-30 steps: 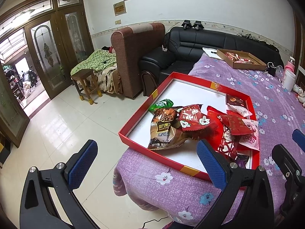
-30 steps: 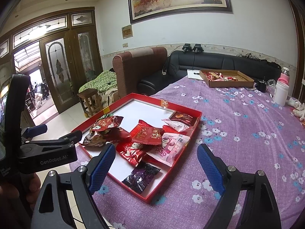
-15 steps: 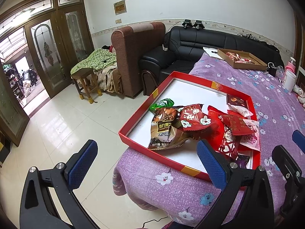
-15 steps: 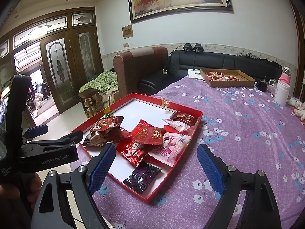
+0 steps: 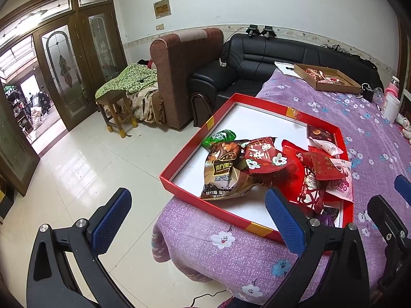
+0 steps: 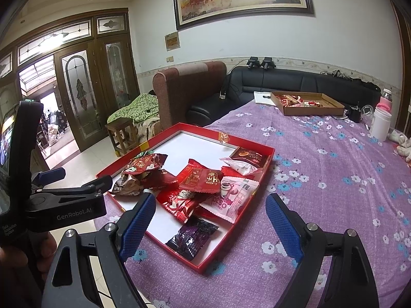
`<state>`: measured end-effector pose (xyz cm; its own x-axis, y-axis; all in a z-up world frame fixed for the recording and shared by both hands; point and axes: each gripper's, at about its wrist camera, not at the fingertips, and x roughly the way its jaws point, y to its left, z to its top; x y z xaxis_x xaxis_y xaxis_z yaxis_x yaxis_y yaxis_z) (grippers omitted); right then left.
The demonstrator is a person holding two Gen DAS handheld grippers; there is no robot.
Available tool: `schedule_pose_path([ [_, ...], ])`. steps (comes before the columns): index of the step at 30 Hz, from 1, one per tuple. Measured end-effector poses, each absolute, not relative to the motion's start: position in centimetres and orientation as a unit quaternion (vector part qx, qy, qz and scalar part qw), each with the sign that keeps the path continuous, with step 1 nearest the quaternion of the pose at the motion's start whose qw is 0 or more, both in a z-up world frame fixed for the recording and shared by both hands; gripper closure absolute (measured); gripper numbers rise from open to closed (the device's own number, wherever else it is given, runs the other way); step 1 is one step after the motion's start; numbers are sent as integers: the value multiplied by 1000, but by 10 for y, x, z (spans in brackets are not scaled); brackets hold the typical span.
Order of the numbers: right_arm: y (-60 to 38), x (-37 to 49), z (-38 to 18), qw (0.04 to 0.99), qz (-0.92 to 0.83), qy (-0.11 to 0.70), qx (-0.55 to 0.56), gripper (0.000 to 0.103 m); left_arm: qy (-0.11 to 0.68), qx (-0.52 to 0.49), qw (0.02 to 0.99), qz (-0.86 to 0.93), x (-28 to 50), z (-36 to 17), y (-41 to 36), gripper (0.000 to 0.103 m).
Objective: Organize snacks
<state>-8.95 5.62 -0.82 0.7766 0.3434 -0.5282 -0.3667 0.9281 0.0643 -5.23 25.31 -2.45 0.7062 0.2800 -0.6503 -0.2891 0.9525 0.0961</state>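
Almost nothing has shifted since the earlier frames: both views sit a touch nearer the shallow red cardboard tray with a white floor, and the packets lie as before. The left gripper hangs with its blue-padded jaws spread wide and empty, its left pad over bare floor tiles and its right pad at the tray's near rim. The right gripper is likewise wide apart and holds nothing, with the tray's near corner between its jaws. The snacks are heaped loosely in the tray's near half: a brown-and-beige foil pouch ahead of the left gripper's right pad, a red flower-printed packet overlapping it, a pink-and-white wrapper and a dark purple sachet just ahead of the right jaws. Judging by this, the pile reads as unsorted, though a tidy end state is undefined, so a sorting stage is the likeliest guess; any pick would call for closing on one packet's edge without dragging its overlapping neighbours. Farther off on the purple flowered tablecloth stand a flat brown cardboard box holding more packets and a white plastic jar, both well clear.
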Motion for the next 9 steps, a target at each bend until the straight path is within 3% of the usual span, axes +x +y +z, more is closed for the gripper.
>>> schedule_pose_path([
  [9,64,-84,1,945,196,261,-29,14,336,13,928,162,-54,-23,249,0],
])
